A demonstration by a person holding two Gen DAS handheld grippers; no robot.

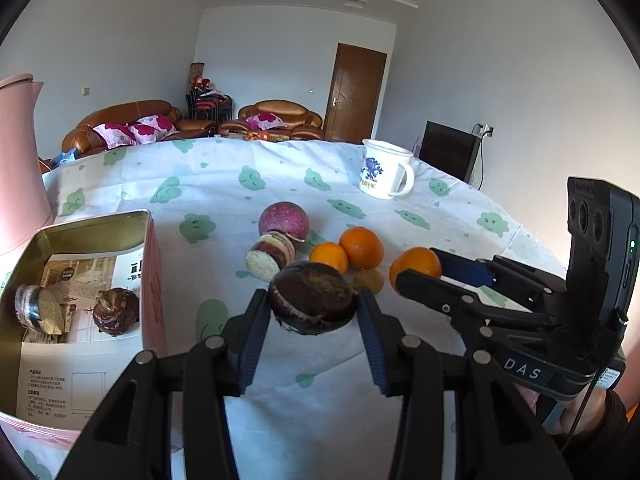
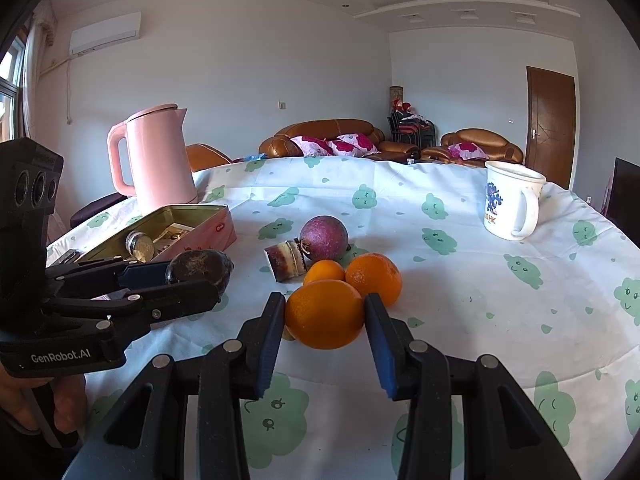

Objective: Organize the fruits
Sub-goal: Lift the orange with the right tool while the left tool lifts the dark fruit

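The tabletop (image 2: 460,320), under a white cloth printed with green clouds, carries everything; places below are given from the open pink tin (image 1: 154,280). Behind the tin stands a pink kettle (image 2: 160,160), and far across from it a white mug (image 2: 510,200) sits near the far edge.

The tin is the likely collecting box: it already holds a short cut piece of sugarcane (image 1: 38,308) and a dark water chestnut (image 1: 116,310) on a printed leaflet. Well off to its open-table side lies the unsorted cluster: a purple round fruit (image 1: 284,222), another sugarcane piece (image 1: 270,254) lying with its cut end toward the camera, two oranges (image 1: 362,248), and a small brownish fruit (image 1: 368,280).

The left gripper (image 1: 314,312) has its fingers clamped on a dark, flattish water chestnut (image 1: 312,300), held clear of the cloth just beside the tin, its broad axis across the fingers, probably bound for the tin. The right gripper (image 2: 324,316) grasps a large orange (image 2: 325,314) at its sides, at the near edge of the cluster; being round, it shows no clear long axis.
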